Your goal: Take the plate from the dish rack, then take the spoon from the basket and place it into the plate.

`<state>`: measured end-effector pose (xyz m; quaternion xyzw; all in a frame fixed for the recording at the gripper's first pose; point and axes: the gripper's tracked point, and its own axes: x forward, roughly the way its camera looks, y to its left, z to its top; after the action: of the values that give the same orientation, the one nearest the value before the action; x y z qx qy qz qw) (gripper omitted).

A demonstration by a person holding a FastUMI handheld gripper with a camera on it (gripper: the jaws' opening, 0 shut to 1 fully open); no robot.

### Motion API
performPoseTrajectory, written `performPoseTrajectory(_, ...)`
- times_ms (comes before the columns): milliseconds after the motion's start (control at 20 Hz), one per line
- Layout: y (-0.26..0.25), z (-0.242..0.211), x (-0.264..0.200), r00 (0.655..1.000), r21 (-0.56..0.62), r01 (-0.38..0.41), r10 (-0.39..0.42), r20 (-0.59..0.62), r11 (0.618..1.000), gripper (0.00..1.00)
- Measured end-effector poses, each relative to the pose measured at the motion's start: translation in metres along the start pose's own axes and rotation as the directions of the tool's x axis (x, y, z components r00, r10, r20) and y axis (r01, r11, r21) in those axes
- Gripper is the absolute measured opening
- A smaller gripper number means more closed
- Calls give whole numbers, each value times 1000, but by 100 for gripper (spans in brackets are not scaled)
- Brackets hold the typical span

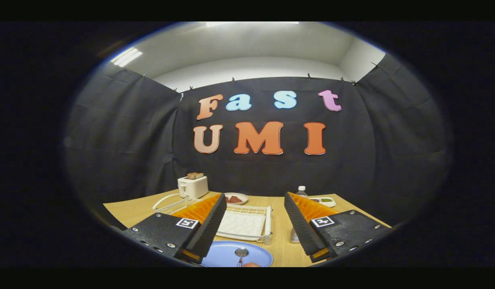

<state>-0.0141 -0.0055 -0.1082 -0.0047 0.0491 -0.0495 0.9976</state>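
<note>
Spoon (241, 253) lies bowl-up in the blue plate (223, 255) on the table (279, 245), low between the fingers of the tool (253, 202), which is spread wide and holds nothing, white dish rack (247, 222) just beyond.

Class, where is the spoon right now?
In the gripper view, the spoon lies on the blue plate, between the open gripper's fingers, nearer than the white dish rack.

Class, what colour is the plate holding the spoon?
Blue: the plate lies between the open gripper fingers, seen best in the gripper view.
</note>
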Motion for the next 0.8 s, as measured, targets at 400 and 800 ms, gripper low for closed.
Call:
performPoseTrajectory(400,12,59,6,992,13,34,-35,123,999,90)
performPoseTrajectory(800,12,71,16,989,18,54,-56,138,998,90)
